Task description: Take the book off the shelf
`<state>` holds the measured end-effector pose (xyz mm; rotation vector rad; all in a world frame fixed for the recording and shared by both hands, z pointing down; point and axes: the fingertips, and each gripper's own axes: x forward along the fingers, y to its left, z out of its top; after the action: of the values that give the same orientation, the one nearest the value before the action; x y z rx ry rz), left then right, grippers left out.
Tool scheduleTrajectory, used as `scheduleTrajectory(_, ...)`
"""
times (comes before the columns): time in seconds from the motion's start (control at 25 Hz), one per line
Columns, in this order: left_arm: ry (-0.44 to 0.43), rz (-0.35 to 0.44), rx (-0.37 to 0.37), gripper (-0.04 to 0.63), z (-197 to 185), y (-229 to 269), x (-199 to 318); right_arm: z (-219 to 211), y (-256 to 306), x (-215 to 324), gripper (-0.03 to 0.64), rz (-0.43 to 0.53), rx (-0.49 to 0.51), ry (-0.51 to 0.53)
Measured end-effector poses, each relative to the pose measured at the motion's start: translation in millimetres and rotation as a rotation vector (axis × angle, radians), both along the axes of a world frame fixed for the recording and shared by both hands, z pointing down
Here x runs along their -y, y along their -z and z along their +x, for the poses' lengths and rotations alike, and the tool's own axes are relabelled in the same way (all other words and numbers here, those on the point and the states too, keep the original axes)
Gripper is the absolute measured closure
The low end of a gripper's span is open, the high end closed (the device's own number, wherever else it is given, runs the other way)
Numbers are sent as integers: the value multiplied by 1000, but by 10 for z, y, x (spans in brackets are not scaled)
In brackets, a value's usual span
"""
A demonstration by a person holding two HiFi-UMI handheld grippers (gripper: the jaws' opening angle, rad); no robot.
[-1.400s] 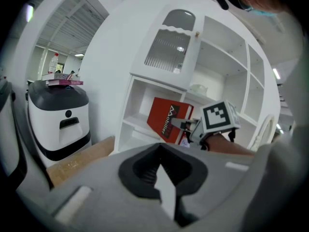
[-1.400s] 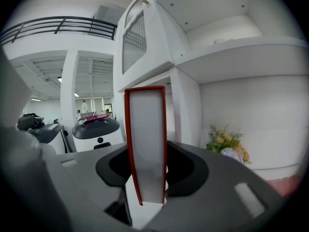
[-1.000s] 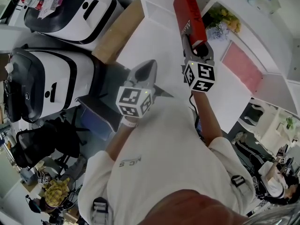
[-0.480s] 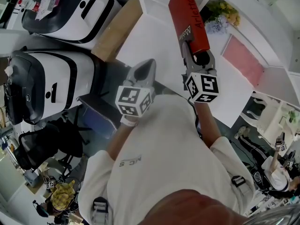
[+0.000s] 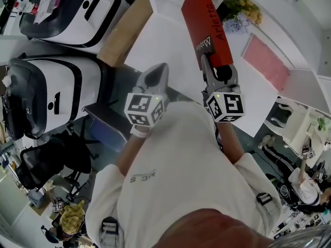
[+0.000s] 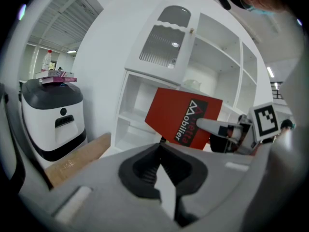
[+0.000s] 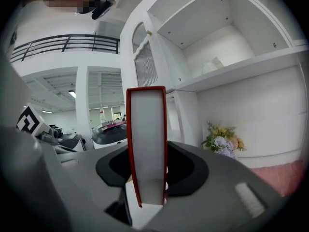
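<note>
The red book (image 5: pixel 207 32) is clear of the white shelf unit (image 5: pixel 163 1) and tilts in the air in front of it. My right gripper (image 5: pixel 216 71) is shut on the book's lower end. In the right gripper view the book's white page edge (image 7: pixel 147 144) stands upright between the jaws. My left gripper (image 5: pixel 156 79) hangs to the left of the book, shut and holding nothing. In the left gripper view its closed tips (image 6: pixel 161 145) point toward the book's cover (image 6: pixel 186 122), with the right gripper (image 6: pixel 227 129) beside it.
Two white-and-black machines (image 5: pixel 67 6) (image 5: pixel 46 94) stand at the left, and a brown board (image 5: pixel 126 27) leans by the shelf. Flowers (image 5: pixel 239 19) and a pink panel (image 5: pixel 266 61) lie at the right. An office chair (image 5: pixel 46 161) and seated people (image 5: pixel 305 185) are lower in view.
My right gripper has drawn back from the shelf with the book in it, and more of the cover shows. The left gripper has stayed nearly still.
</note>
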<state>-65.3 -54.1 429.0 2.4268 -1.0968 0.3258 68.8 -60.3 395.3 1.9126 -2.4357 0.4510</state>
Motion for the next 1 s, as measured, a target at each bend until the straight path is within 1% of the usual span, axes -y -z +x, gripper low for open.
scheduleTrajectory(0.2,-3,1,0,595,73,4,27,31,-138,-142,449,-39,-9,41)
scheduleTrajectory(0.4,5,5,8,595,71,3,71,53,-357,-185,449,-98,-33,57)
scheduleTrajectory(0.48,10,11,24,595,57,-30,85,49,-478,-174,449,-133,-35,63)
scheduleTrajectory(0.56,15,12,47,595,34,-92,92,24,-625,-154,449,-180,-16,69)
scheduleTrajectory(0.72,24,-5,58,595,-2,-185,104,-58,-827,-125,449,-230,11,86)
scheduleTrajectory(1.0,46,-29,80,595,-104,-367,119,-184,-1056,-148,449,-287,-7,118)
